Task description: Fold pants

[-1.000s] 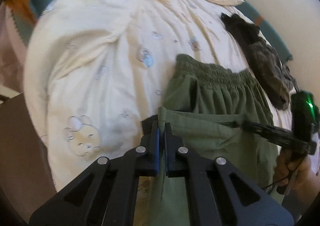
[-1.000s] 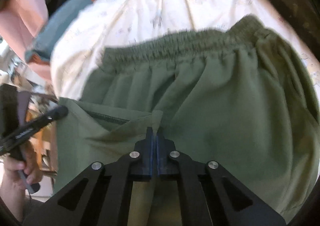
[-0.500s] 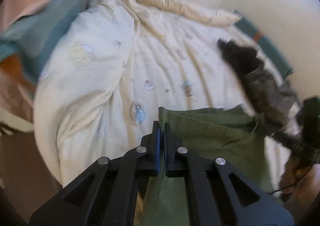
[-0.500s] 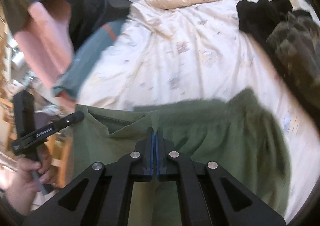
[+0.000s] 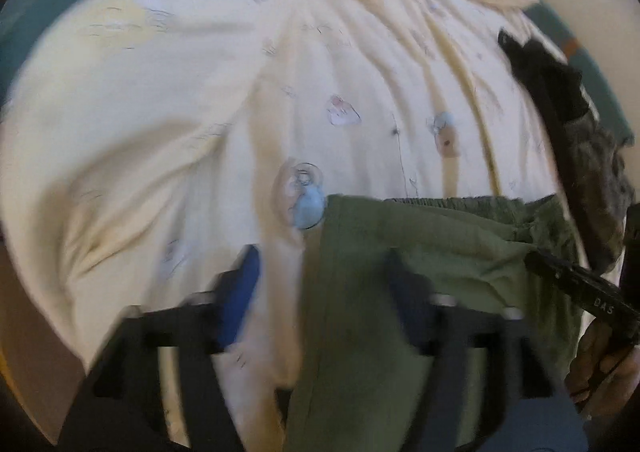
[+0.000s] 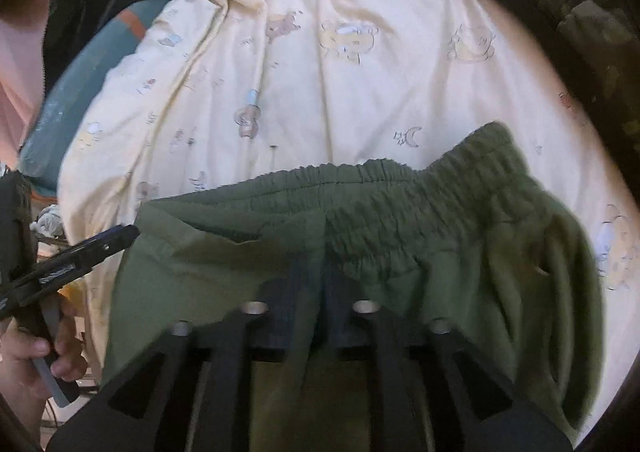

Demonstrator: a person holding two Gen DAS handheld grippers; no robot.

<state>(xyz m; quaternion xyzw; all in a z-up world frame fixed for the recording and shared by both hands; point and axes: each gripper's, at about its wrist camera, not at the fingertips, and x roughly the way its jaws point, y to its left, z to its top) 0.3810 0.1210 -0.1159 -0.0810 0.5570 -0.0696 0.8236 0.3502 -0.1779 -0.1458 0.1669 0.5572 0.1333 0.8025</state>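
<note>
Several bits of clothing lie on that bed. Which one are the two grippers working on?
The olive green pants with the gathered elastic waistband, right in front of both grippers. The dark clothes lie apart at the bed's far edge, untouched.

Both views are bright, lit by warm daylight that falls evenly across the cream duvet (image 5: 168, 124), washing out its printed figures in the left wrist view. Shadows are soft, limited to shallow creases in the bedding. No hard glare. Fisheye distortion bends the bed into a dome, with dark vignetting at every corner. Motion blur is marked in the left wrist view: the left claw (image 5: 324, 288) smears badly, its blue pad streaked. The right claw (image 6: 310, 292) is also blurred. The green pants (image 6: 420, 220) read sharp at the waistband, softer toward the frame edges.
</note>
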